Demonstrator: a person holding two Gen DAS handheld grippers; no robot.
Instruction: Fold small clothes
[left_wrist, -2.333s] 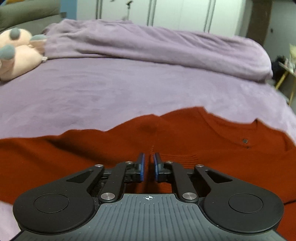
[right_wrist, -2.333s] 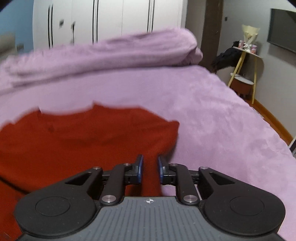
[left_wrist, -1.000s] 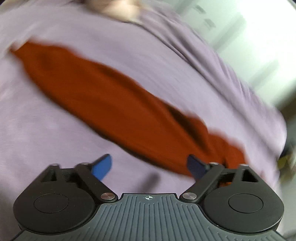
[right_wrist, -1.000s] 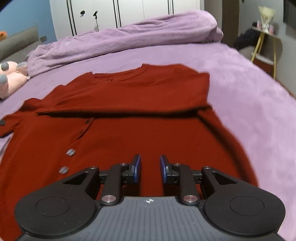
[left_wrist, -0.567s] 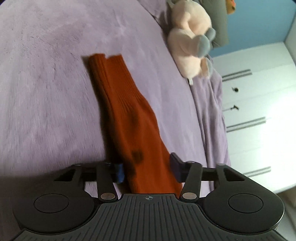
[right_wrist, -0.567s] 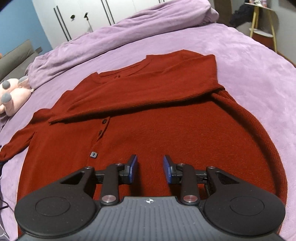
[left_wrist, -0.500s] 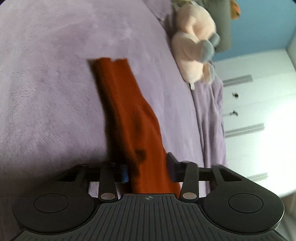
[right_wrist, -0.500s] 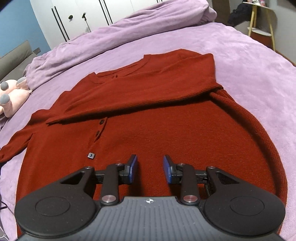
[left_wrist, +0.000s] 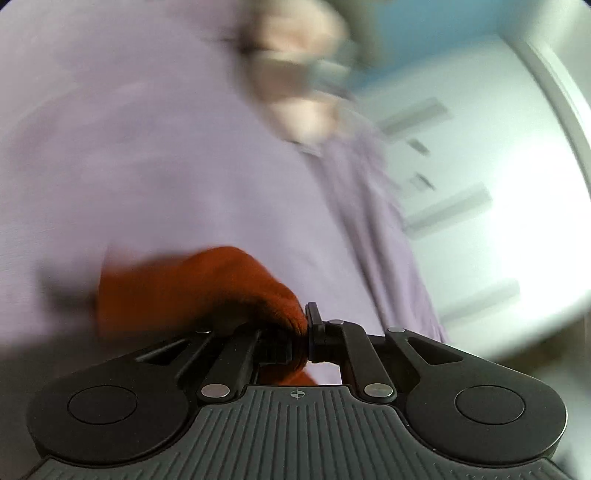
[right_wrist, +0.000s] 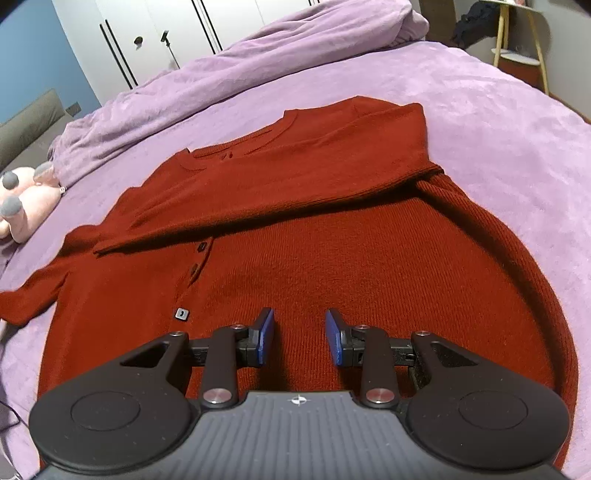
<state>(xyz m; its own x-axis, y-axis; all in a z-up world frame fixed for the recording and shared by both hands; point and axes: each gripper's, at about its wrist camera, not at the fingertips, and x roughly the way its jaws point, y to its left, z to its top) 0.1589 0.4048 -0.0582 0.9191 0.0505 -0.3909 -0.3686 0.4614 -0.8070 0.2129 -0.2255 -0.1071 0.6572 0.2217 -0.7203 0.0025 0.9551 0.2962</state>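
A rust-red knit cardigan (right_wrist: 332, 236) lies flat, front up, on the purple bedspread (right_wrist: 498, 122). Its right sleeve is folded across the chest. Its left sleeve (right_wrist: 29, 295) stretches out to the left. My right gripper (right_wrist: 299, 334) is open and empty, hovering just above the cardigan's lower body. In the blurred left wrist view my left gripper (left_wrist: 295, 332) is shut on the bunched cuff end of the left sleeve (left_wrist: 192, 288), held above the bedspread (left_wrist: 147, 166).
A pink plush toy (right_wrist: 26, 199) lies at the left, also blurred in the left wrist view (left_wrist: 295, 74). A rolled purple duvet (right_wrist: 240, 66) lies along the far side. White wardrobes (right_wrist: 177, 29) stand behind. A yellow side table (right_wrist: 517, 55) is at the far right.
My left gripper has closed on the left sleeve's end and lifted it; the sleeve now bunches at the fingers. The right gripper has opened slightly and barely moved.
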